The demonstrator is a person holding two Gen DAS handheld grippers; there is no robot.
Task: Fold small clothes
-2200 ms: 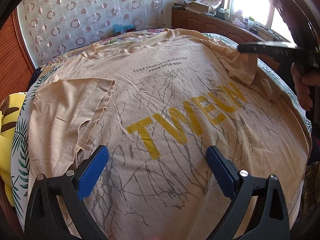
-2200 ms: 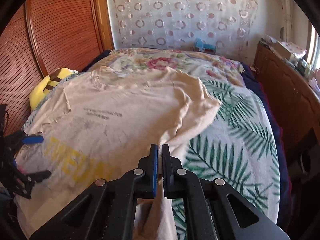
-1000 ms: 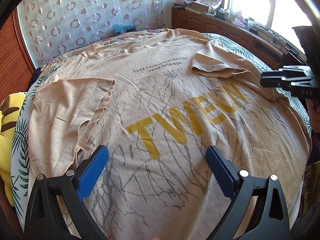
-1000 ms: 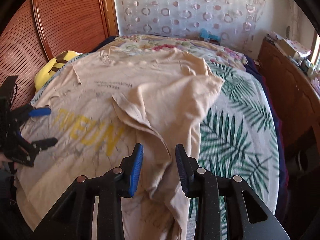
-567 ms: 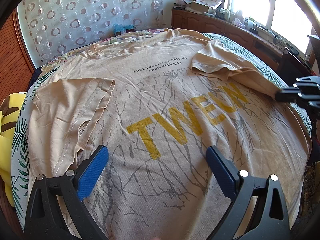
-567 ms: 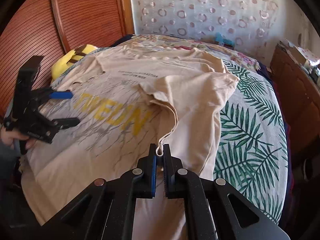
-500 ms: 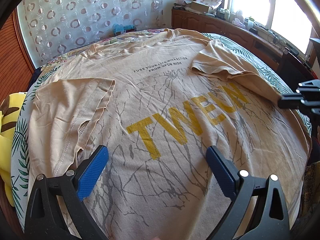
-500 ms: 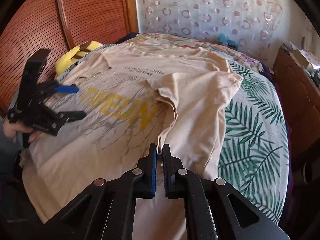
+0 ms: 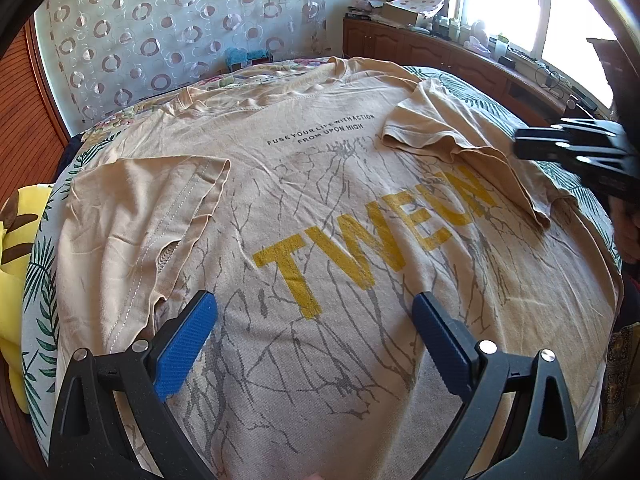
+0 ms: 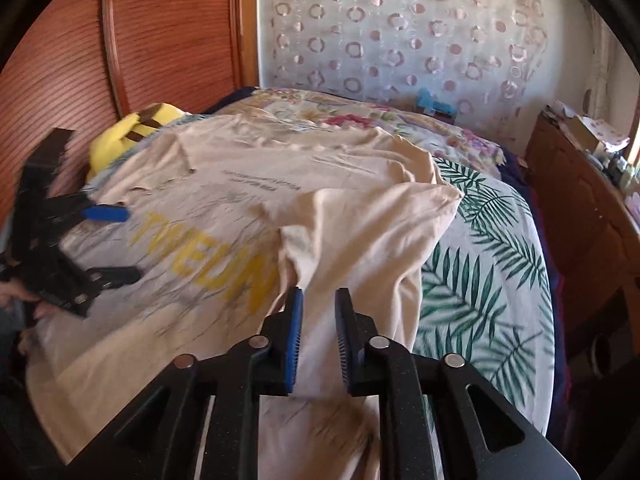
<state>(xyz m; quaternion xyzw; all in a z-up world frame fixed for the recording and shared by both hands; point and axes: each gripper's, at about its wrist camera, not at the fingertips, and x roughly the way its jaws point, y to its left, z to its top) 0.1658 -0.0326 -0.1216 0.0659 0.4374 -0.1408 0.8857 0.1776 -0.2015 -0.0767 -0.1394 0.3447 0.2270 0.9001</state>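
A beige T-shirt (image 9: 340,208) with yellow letters lies flat, front up, on the bed. Its left sleeve (image 9: 148,200) and right sleeve (image 9: 432,128) are both folded inward onto the body. My left gripper (image 9: 312,298) hovers wide open over the shirt's lower part with nothing between its blue pads; the right wrist view shows that left gripper (image 10: 126,244) too. My right gripper (image 10: 319,294) is over the shirt's folded right side (image 10: 360,232). Its jaws are opening, and the cloth lies below them, unpressed. From the left wrist the right gripper (image 9: 520,144) appears at the right edge.
The bed has a palm-leaf spread (image 10: 480,280). A yellow plush (image 10: 132,132) lies at the bed's left side by the ribbed wooden panel (image 10: 160,40). A wooden cabinet (image 9: 440,48) with clutter runs under the window, and a small blue object (image 9: 244,56) sits at the far end.
The right gripper closed on the shirt's edge near the folded sleeve, shifted a little, and has now let it go. The left gripper has not moved.
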